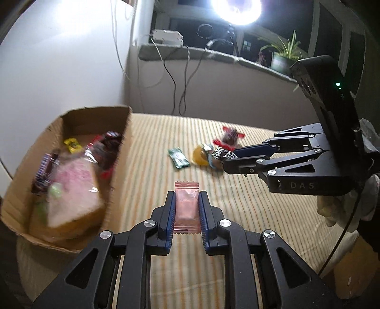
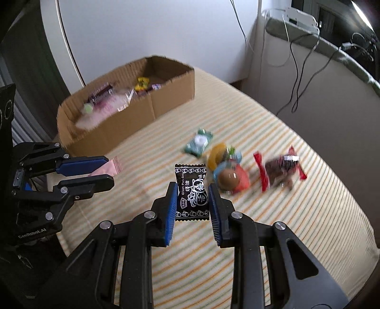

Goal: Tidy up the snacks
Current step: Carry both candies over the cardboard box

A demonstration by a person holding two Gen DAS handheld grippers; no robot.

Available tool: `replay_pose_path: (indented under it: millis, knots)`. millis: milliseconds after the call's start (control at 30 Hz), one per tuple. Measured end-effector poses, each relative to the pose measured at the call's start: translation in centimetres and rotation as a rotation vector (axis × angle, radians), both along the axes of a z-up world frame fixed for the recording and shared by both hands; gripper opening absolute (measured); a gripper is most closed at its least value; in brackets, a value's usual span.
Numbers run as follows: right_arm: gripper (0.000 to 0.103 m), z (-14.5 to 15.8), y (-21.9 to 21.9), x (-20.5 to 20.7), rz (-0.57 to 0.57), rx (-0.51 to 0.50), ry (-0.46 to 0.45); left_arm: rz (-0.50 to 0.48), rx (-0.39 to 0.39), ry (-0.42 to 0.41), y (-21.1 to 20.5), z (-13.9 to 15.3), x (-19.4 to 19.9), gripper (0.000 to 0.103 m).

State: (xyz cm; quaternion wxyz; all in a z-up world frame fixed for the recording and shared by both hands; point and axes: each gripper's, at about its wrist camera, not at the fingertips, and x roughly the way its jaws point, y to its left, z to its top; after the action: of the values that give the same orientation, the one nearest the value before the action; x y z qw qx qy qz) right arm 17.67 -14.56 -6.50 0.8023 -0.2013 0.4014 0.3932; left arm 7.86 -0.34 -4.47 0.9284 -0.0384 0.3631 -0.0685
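Note:
My left gripper [image 1: 187, 197] is shut on a pink candy packet [image 1: 187, 209], held above the striped cloth; the same gripper [image 2: 106, 170] and pink packet [image 2: 111, 166] show at the left of the right wrist view. My right gripper [image 2: 192, 187] is shut on a black plum candy packet [image 2: 192, 195]; it also appears at the right of the left wrist view [image 1: 225, 158], where the black packet [image 1: 222, 154] sticks out past its tips. A cardboard box [image 1: 118, 152] [image 2: 152, 107] at the left holds several snacks.
Loose on the striped cloth [image 2: 296, 214] lie a green packet [image 2: 199, 142] [image 1: 178, 158], a yellow jelly cup [image 2: 217, 154] [image 1: 199, 155], a brown-and-orange sweet [image 2: 231, 178] and a red-ended wrapped candy [image 2: 279, 170] [image 1: 229, 137]. Cables hang from a windowsill [image 1: 190, 53] behind; a lamp [image 1: 236, 9] glares.

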Motion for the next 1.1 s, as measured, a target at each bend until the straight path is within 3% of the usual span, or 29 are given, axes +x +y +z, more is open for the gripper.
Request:
replay_pose_path:
  millis: [433,667,1100]
  knots:
    - [0.027,4.4,6.5,1.7,0.035,0.061,-0.040,0.128,0.015,-0.073,7.3,2.8,0.0,0.017]
    - [0.027,5.0,10.6,2.6,0.067,0.064,-0.047,0.193,0.040,-0.078,10.9,3.0,1.6,0.017]
    - [0.027,3.7,16.9,6.0,0.080,0.068,0.001,0.227,0.070,-0.073,13.3,2.6,4.2,0.017]
